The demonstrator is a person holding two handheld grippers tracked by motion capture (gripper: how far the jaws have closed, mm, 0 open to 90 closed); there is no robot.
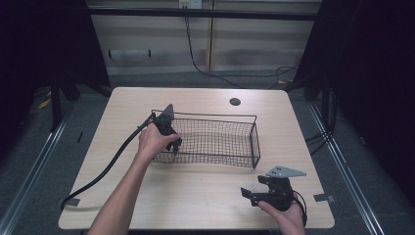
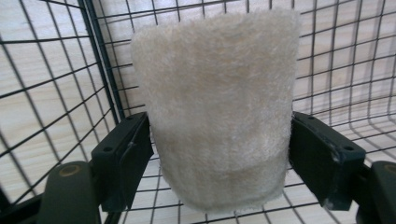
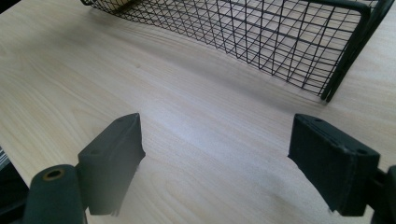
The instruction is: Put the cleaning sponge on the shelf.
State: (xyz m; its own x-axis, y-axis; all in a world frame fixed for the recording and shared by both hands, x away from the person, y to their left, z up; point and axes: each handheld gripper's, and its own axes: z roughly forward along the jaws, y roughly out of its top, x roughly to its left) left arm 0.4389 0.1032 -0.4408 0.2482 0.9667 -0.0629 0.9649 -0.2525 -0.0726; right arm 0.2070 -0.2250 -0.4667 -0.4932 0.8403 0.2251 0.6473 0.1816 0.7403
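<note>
1. Item held: a cream, fuzzy cloth piece (short pile, rounded lower edge, flat top edge) stands upright between the two black jaws in the left gripper view. Both jaws press against its sides.
2. Left gripper: clenched on the cloth piece. In the high view it sits at the left end of the wire basket, the left hand wrapped around it. The cloth itself cannot be made out in the high view.
3. Location of the item: inside or just over the basket's left end; black mesh lies behind and beneath it in the left gripper view, with a thicker frame bar to its left. Whether it touches the mesh floor cannot be told.
4. Right gripper: released, jaws spread wide with nothing between them (bare wood shows in the gap in the right gripper view). It rests low over the table near the front right corner, held by the right hand.
5. Edges: the basket is a long black rectangle lying across the table's middle; its right end corner is near the right gripper but apart from it.
6. Open room: bare tabletop runs along the front, between the basket and the near edge, and at the far side around a dark round grommet.
7. A black cable trails from the left gripper across the table's left front.
</note>
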